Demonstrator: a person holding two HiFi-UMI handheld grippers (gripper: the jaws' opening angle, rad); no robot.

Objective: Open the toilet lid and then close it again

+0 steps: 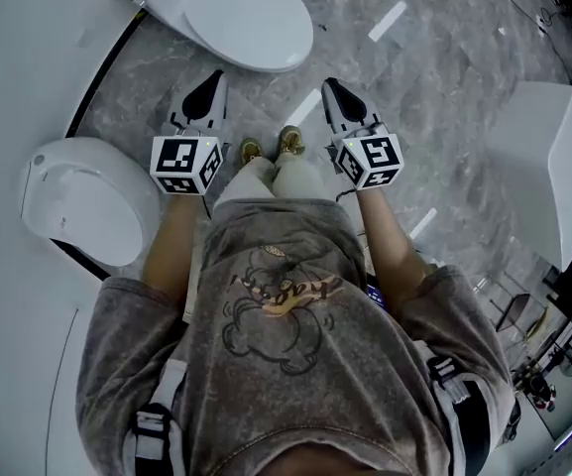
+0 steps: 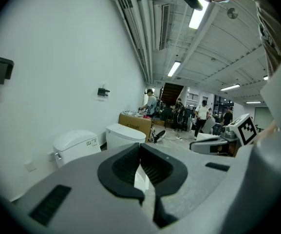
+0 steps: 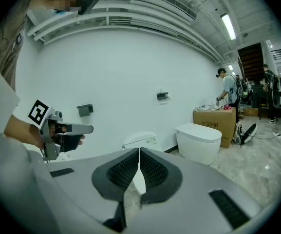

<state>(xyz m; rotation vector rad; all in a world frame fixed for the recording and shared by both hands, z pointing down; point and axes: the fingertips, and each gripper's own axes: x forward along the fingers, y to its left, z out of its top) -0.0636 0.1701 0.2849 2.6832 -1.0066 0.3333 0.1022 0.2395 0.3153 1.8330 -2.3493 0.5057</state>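
A white toilet (image 1: pixel 236 13) with its lid down stands ahead of me at the top of the head view, and a second white toilet (image 1: pixel 87 196) is at my left. My left gripper (image 1: pixel 209 85) and right gripper (image 1: pixel 331 89) are held side by side in the air short of the far toilet, touching nothing. Both are shut and empty. In the left gripper view the jaws (image 2: pixel 140 147) meet, with two toilets (image 2: pixel 77 145) beyond them by the wall. In the right gripper view the jaws (image 3: pixel 139 152) also meet, and a closed toilet (image 3: pixel 201 140) stands to their right.
The floor is grey marble. My shoes (image 1: pixel 271 147) show between the grippers. A white platform (image 1: pixel 543 167) lies at the right. A cardboard box (image 3: pixel 214 121) and a person (image 3: pixel 230 94) stand further along the white wall; several more people are in the far background.
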